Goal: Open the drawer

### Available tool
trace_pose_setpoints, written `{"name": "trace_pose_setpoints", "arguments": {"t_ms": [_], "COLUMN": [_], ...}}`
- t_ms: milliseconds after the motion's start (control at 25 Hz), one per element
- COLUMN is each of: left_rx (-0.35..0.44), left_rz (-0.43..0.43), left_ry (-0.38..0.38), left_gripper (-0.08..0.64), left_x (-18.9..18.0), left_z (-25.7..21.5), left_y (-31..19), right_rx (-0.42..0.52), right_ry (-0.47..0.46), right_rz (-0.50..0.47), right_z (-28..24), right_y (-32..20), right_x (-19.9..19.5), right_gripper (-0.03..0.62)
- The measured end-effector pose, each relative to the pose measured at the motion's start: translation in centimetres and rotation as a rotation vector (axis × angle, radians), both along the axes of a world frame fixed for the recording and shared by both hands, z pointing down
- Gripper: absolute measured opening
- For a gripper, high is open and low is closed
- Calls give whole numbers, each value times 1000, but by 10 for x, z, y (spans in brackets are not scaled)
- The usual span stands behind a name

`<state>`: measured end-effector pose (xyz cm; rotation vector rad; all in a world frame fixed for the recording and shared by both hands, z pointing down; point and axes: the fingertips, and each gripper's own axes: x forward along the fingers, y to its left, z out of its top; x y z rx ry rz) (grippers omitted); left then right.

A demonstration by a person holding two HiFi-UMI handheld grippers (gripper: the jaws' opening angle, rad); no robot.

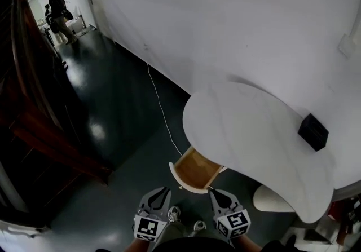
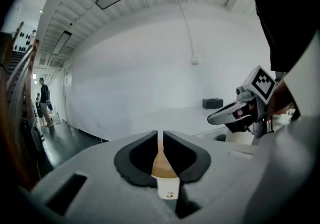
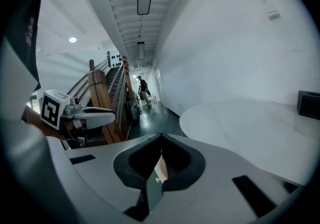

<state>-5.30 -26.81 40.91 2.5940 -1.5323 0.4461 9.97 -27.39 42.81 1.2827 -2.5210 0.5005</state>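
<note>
**Drawer open, both grippers clear of it**

- Far left: wooden staircase (image 1: 34, 110). Two people (image 1: 56, 11) stand at the far end of the dark floor (image 1: 113, 93).
- White cable (image 1: 161, 104) runs along the floor by the wall, towards the drawer.
- Drawer (image 1: 194, 169) is pulled out from under the counter's near-left edge. Wood-coloured inside, white front.
- Left gripper (image 1: 161, 191): jaws almost together with a thin slit between the tips, pinching nothing.
- Right gripper (image 1: 217, 194): jaws pressed together, nothing between them.
- Both grippers are side by side on the near side of the drawer front, not touching it.
- Counter (image 1: 248, 127) is white with a rounded outline. A black box (image 1: 313, 131) sits near its right edge.
</note>
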Motion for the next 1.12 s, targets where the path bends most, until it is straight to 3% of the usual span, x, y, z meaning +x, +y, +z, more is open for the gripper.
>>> {"name": "trace_pose_setpoints", "arguments": {"t_ms": [160, 320, 520, 1120], "left_rx": [84, 50, 68, 84], "left_rz": [44, 74, 94, 132], "left_ry": [-19, -48, -64, -55], "left_gripper": [33, 25, 20, 18], "left_x": [3, 8, 8, 14], "left_z": [-16, -22, -33, -47], "left_y": [-2, 1, 0, 3], "right_rx": [24, 57, 105, 108], "right_ry": [-6, -26, -53, -7], "right_rz": [22, 57, 62, 65], "right_z": [-13, -24, -37, -45], "right_y": [2, 0, -2, 3], "right_x": [4, 10, 9, 2], "right_gripper": [3, 3, 3, 2]}}
